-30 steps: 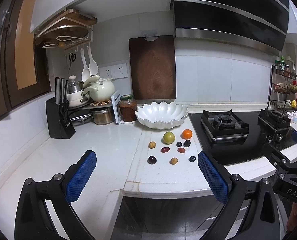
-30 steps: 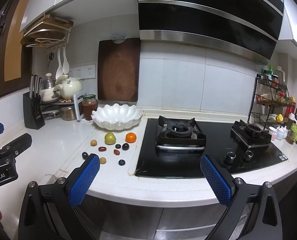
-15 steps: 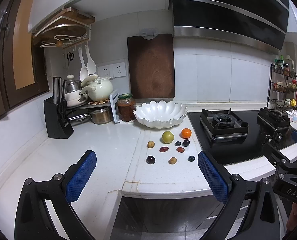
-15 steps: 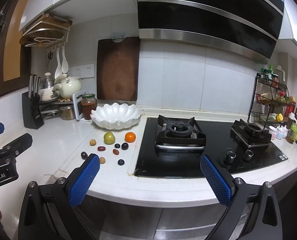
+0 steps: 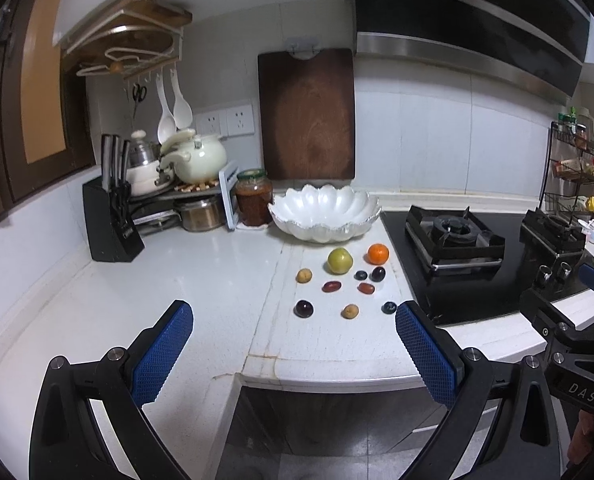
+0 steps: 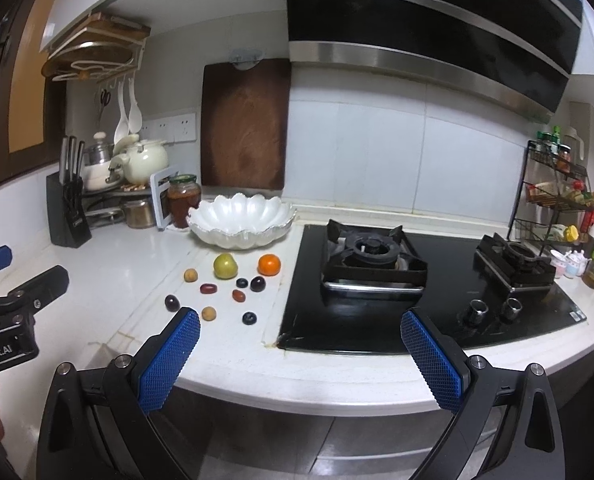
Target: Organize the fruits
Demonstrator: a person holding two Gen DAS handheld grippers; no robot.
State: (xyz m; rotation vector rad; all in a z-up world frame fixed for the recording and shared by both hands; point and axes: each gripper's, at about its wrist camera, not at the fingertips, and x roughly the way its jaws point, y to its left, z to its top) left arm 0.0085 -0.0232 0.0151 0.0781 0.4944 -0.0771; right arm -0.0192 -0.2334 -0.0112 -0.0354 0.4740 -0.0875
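Observation:
A white scalloped bowl (image 5: 324, 216) (image 6: 241, 220) stands empty at the back of the white counter. In front of it lie several loose fruits: a green apple (image 5: 339, 261) (image 6: 225, 266), an orange (image 5: 378, 253) (image 6: 269, 264), dark grapes, red dates and small tan longans. My left gripper (image 5: 295, 344) hangs open in front of the counter edge, well short of the fruits. My right gripper (image 6: 300, 348) is open too, off the counter's front edge, with the fruits ahead to its left. Neither holds anything.
A black gas hob (image 6: 377, 264) lies right of the fruits. A jar (image 5: 253, 197), knife block (image 5: 113, 216), pots and a wooden board (image 5: 307, 114) line the back wall. A spice rack (image 6: 557, 196) stands far right. The counter has a front edge (image 5: 329, 380).
Both grippers have edged slightly closer to the counter and tilted a little; the fruits and bowl have not moved. Both stay open.

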